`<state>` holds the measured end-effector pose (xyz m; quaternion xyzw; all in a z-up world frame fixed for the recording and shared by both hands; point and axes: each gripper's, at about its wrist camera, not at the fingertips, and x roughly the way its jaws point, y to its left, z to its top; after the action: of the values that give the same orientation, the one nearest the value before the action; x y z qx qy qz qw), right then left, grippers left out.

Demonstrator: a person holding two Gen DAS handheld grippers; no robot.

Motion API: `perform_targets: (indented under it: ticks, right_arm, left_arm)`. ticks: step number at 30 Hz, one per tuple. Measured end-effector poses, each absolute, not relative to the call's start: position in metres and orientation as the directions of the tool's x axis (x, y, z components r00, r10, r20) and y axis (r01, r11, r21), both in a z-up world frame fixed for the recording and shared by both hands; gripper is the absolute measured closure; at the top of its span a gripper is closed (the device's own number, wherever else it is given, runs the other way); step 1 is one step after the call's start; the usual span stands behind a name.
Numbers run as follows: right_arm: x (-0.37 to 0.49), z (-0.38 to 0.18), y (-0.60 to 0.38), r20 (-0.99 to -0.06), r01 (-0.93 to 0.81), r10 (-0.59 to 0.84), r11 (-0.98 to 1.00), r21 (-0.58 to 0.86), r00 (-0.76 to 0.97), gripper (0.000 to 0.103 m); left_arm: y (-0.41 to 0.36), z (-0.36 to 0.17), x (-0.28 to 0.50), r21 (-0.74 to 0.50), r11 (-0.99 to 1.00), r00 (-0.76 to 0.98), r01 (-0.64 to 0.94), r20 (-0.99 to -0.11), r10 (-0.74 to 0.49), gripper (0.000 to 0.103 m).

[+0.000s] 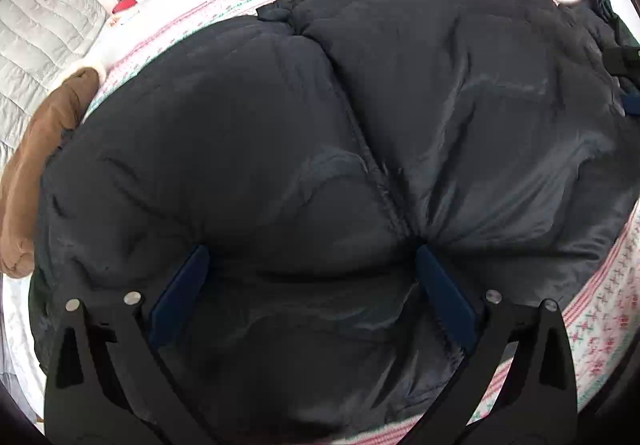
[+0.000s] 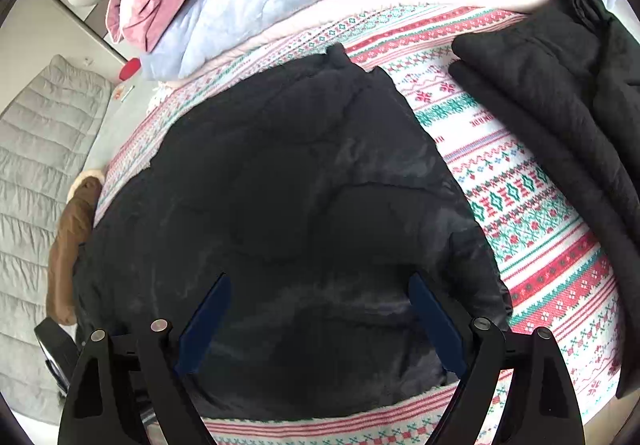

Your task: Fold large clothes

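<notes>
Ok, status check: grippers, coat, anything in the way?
Left hand-held gripper open, over black puffer coat. Right hand-held gripper open, holding nothing. Second dark garment lies apart on patterned blanket.

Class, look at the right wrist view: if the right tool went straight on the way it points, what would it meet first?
Most likely the black padded jacket lying on the patterned blanket; the right tool stands open above it with nothing between, though depth is unclear.
</notes>
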<state>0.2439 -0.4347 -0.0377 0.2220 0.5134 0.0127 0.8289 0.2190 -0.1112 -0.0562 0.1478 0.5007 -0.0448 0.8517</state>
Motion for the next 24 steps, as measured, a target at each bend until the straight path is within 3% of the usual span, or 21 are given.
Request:
perform_targets:
  ticks: [7,12,18,24]
  right_arm:
    - [0.219,-0.037,-0.475,-0.813,0.253,0.275,0.857,0.449,0.513,0.012]
    - [0.188,-0.052,-0.516,-0.755,0.321,0.382,0.734,0.598,0.533,0.012]
    - [0.168,-0.087,-0.546,-0.675,0.442,0.499,0.514,0.735,0.543,0.012]
    - [0.186,-0.107,-0.525,-0.689,0.479,0.521,0.495,0.725,0.504,0.012]
  left_arm:
    - [-0.106,-0.05,0.216,0.176,0.962,0.499,0.208,-0.865,0.05,0.0]
    - [-0.105,-0.031,0.204,0.142,0.966,0.534,0.216,-0.846,0.004,0.0]
    - [-0.108,-0.05,0.207,0.152,0.963,0.492,0.224,-0.87,0.023,0.0]
    - [-0.107,-0.052,0.209,0.152,0.964,0.496,0.218,-0.868,0.024,0.0]
